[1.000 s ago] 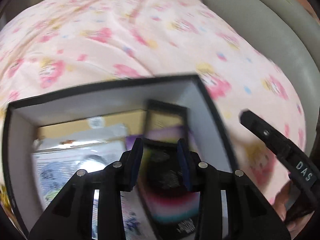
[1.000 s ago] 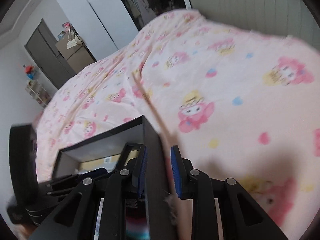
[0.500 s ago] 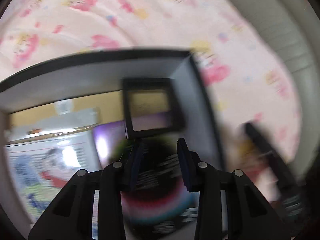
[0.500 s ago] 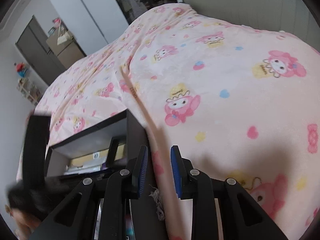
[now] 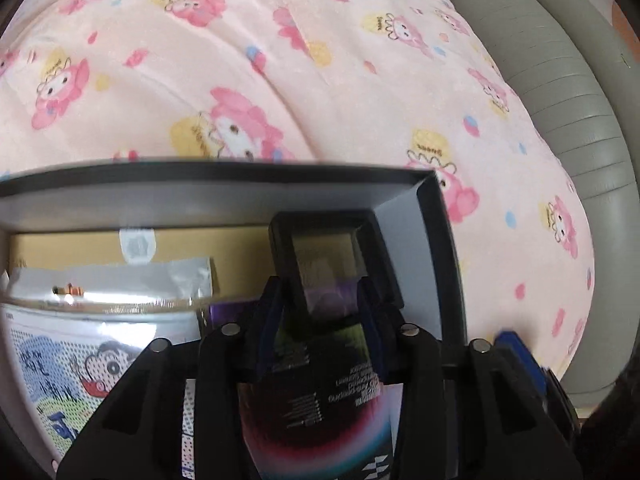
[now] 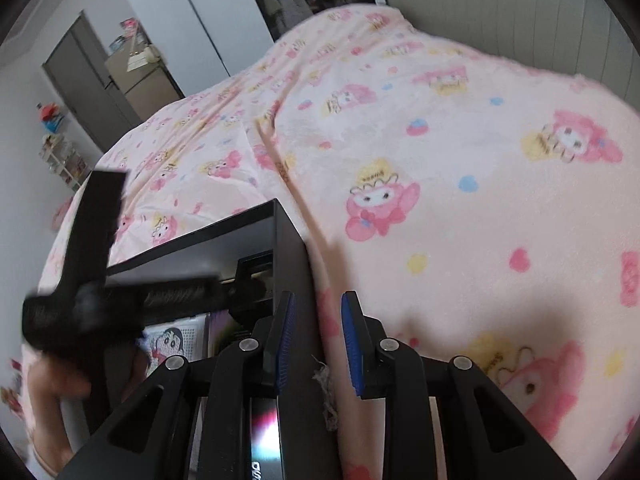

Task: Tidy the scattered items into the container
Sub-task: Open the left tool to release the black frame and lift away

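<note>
An open black box with grey inner walls lies on the bed. My left gripper reaches down into its right end. Its blue pads touch the lower end of a small black framed case, and the jaws are opening. Under the case lie a dark card with a rainbow ring, a cartoon-printed pouch, a silvery packet and a brown envelope. My right gripper is shut astride the box's right wall. The case shows just inside that wall.
A pink cartoon-print blanket covers the bed all around the box. A grey padded bed edge curves along the right. White wardrobes, a dark door and a small shelf of toys stand at the back.
My left gripper has sunk deeper into the box with the black case still between its pads, and the box contents loom larger. The right gripper has stayed on the wall.
</note>
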### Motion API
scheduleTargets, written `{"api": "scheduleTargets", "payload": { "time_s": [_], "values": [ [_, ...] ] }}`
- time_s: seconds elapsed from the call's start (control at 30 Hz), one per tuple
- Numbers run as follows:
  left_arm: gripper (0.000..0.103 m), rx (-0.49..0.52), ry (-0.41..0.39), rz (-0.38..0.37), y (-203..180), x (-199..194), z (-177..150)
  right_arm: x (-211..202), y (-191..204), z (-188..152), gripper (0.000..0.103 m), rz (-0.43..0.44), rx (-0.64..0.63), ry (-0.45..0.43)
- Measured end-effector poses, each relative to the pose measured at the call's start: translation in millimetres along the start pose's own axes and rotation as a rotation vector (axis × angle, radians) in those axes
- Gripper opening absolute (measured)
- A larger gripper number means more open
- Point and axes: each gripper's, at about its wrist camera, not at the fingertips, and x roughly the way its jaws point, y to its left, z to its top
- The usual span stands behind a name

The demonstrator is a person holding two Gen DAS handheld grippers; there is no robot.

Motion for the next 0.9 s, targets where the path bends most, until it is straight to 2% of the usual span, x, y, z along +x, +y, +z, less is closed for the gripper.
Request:
{"api": "scheduleTargets", "payload": {
  "time_s": [0.07, 0.17, 0.23, 0.27, 0.37, 0.5, 0.57, 0.63, 0.8, 0.9],
  "values": [
    [0.039, 0.004, -0.019, -0.013, 1.2, -0.8, 5.0, -1.5, -0.6, -1.8, 0.021, -0.017, -0.009, 0.002],
    [0.039, -0.009, -0.031, 0.013, 4.6, -6.4, 4.3, 0.2, -5.7, -0.2, 0.021, -0.014, 0.014, 0.018],
    [0.036, 0.026, -0.013, 0.103, 3.6, -9.1, -5.2, -1.2, -7.8, 1.6, 0.021, -0.019, 0.025, 0.012],
    [0.036, 0.034, 0.001, 0.124, 2.2, -9.0, -9.7, -2.4, -10.0, 2.5, 0.021, -0.014, 0.039, 0.007],
    [0.036, 0.072, 0.048, 0.08, -4.5, -14.3, -31.3, -1.1, -14.0, 1.3, 0.022, -0.006, 0.052, 0.01],
    [0.036, 0.179, 0.065, 0.125, -21.7, -5.4, -39.6, 8.8, -17.8, -2.1, 0.022, -0.003, 0.071, 0.044],
    [0.036, 0.177, 0.082, 0.129, -23.6, 4.4, -33.4, 13.5, -16.5, -2.5, 0.022, 0.002, 0.069, 0.055],
    [0.037, 0.17, 0.07, 0.117, -25.0, 5.4, -25.5, 15.5, -14.2, -3.6, 0.022, 0.004, 0.058, 0.061],
    [0.037, 0.155, -0.031, 0.076, -21.8, -16.2, -18.3, 8.8, -16.2, -3.6, 0.022, 0.022, 0.074, 0.045],
    [0.037, 0.143, -0.062, 0.068, -16.7, -23.1, -16.2, 6.4, -14.8, -2.8, 0.022, 0.037, 0.074, 0.034]
  ]
}}
